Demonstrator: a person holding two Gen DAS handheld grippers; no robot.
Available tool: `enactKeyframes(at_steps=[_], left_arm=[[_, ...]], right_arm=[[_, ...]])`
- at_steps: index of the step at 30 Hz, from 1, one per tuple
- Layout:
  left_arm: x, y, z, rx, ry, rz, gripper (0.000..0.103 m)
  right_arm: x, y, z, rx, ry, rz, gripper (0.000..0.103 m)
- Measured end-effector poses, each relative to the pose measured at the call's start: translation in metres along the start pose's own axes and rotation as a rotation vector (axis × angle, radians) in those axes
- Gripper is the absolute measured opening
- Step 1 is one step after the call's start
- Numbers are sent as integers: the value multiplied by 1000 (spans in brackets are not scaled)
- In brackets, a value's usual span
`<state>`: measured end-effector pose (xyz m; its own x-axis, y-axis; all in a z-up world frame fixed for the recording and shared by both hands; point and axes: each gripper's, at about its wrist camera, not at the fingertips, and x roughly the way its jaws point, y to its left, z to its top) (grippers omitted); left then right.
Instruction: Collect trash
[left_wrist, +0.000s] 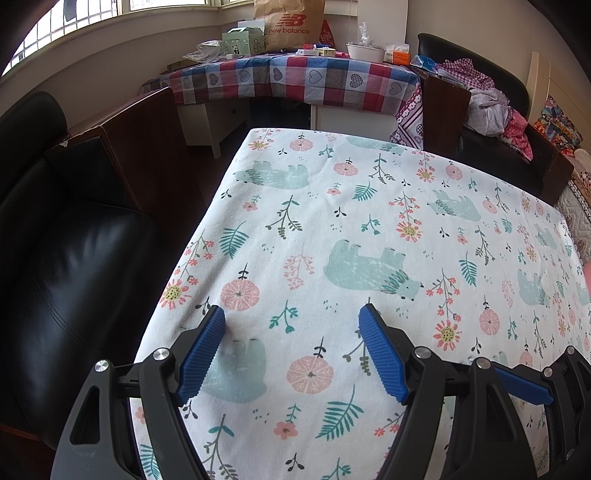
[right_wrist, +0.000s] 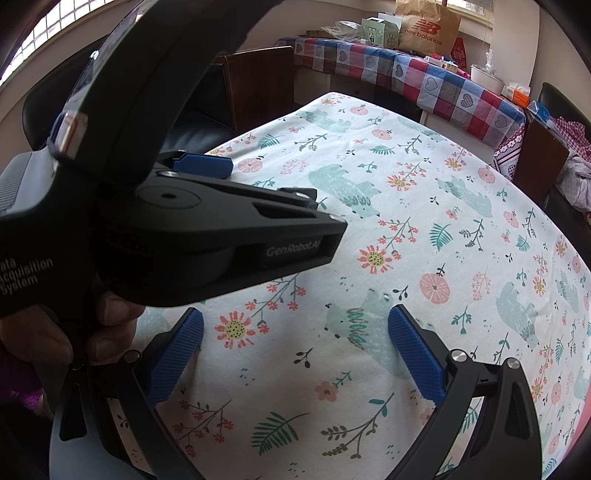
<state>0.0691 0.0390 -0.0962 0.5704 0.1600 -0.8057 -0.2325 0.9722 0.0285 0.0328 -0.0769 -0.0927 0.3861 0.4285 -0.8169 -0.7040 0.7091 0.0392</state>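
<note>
Both the left tool (left_wrist: 291, 314) and right tool (right_wrist: 295, 321) hover spread and empty over the worktop (left_wrist: 369, 221). No trash shows there; crowded together, they risk colliding.

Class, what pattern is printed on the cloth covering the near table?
Mint-green bears, pink flowers and teal leaves on a white tablecloth; clearest in the left wrist view.

White floral bear-print tablecloth (left_wrist: 332, 229), blue-padded tools
</note>
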Motion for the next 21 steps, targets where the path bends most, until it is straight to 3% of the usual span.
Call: enactKeyframes(at_steps=[21], left_arm=[[0,2,0,0,0,-4,74]], right_arm=[[0,0,0,1,0,0,100]])
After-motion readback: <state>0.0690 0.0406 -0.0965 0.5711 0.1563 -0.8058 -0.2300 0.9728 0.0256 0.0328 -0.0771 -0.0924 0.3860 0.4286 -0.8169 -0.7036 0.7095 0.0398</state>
